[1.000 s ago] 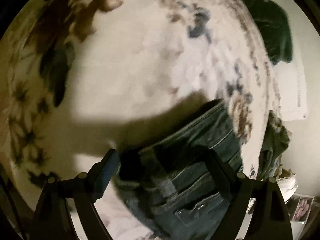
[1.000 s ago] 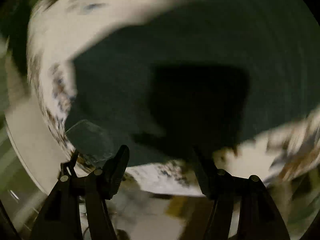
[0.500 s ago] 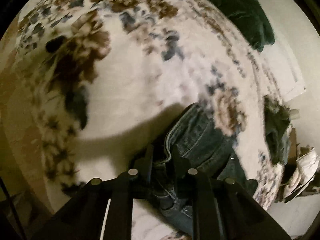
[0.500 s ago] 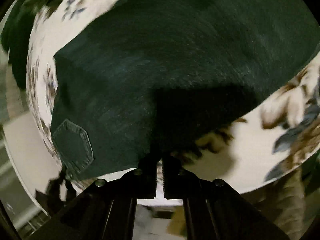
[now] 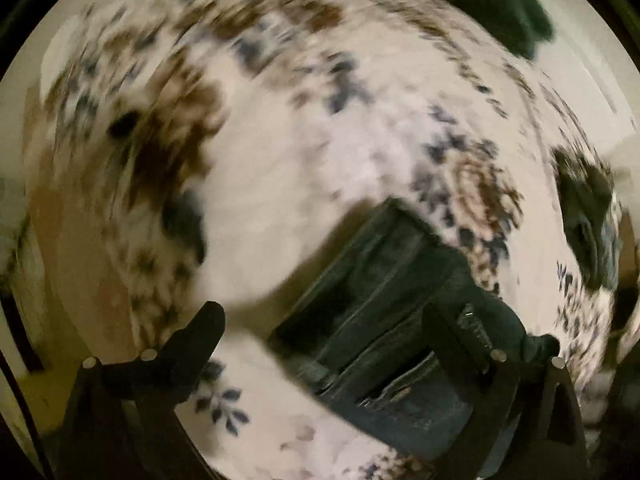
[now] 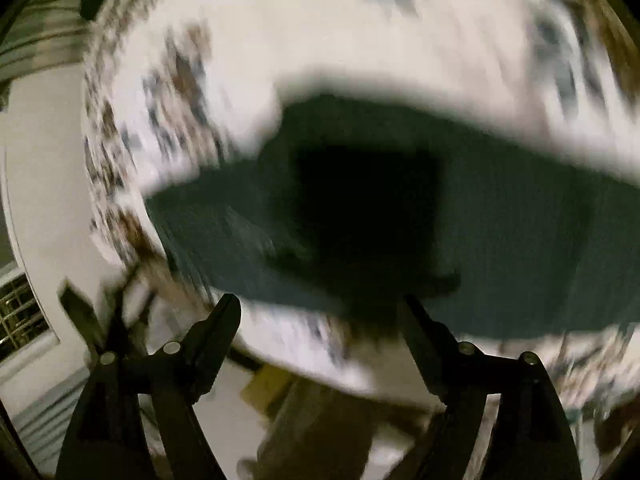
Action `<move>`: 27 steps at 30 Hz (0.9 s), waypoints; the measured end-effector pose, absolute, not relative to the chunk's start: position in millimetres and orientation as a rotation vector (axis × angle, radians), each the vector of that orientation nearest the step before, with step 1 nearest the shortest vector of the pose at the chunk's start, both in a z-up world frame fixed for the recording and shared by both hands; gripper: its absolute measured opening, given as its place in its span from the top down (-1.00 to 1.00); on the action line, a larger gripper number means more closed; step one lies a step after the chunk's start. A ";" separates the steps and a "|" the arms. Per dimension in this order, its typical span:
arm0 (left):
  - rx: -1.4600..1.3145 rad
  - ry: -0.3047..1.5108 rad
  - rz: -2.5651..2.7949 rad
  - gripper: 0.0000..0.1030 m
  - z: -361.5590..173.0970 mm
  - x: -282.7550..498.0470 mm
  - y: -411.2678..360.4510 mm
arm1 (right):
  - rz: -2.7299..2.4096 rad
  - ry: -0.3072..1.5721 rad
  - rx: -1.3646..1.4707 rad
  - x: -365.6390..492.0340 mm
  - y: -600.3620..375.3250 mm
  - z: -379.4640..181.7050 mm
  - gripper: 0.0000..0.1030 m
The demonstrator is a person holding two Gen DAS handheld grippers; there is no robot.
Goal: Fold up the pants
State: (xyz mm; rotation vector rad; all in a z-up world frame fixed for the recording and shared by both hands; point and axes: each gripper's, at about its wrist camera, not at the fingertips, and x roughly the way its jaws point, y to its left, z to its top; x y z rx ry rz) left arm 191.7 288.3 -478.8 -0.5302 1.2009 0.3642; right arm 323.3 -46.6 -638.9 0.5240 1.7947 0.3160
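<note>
The dark denim jeans [image 5: 384, 320] lie on a floral bedspread [image 5: 280, 160], their waistband end below the left gripper [image 5: 320, 320]. Its jaws are opening, spread wide, pinching nothing. The right gripper [image 6: 320, 312] hangs over the jeans' far edge, jaws opening too, nothing between them. Both views are blurred.

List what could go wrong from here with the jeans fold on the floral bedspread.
1. Both the left gripper and the right gripper are opening with nothing clamped, so the dark blue denim jeans may slump out of their fold.
2. The jeans lie near the edge of the white floral bedspread; a nudge might slide them off.
3. Both views are blurred, so a re-grasp could catch bedspread instead of denim.
</note>
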 end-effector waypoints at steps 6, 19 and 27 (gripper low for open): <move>-0.412 1.248 0.267 -0.96 -507.4 222.7 249.3 | 0.317 1.864 0.262 387.2 -11.7 -682.8 0.55; -0.487 1.264 0.264 -0.99 -518.4 213.9 252.0 | 0.365 1.796 0.480 400.6 -41.9 -643.2 0.36; -0.396 1.269 0.133 -0.99 -486.6 221.0 184.0 | 0.109 1.695 0.608 362.4 -99.9 -677.0 0.18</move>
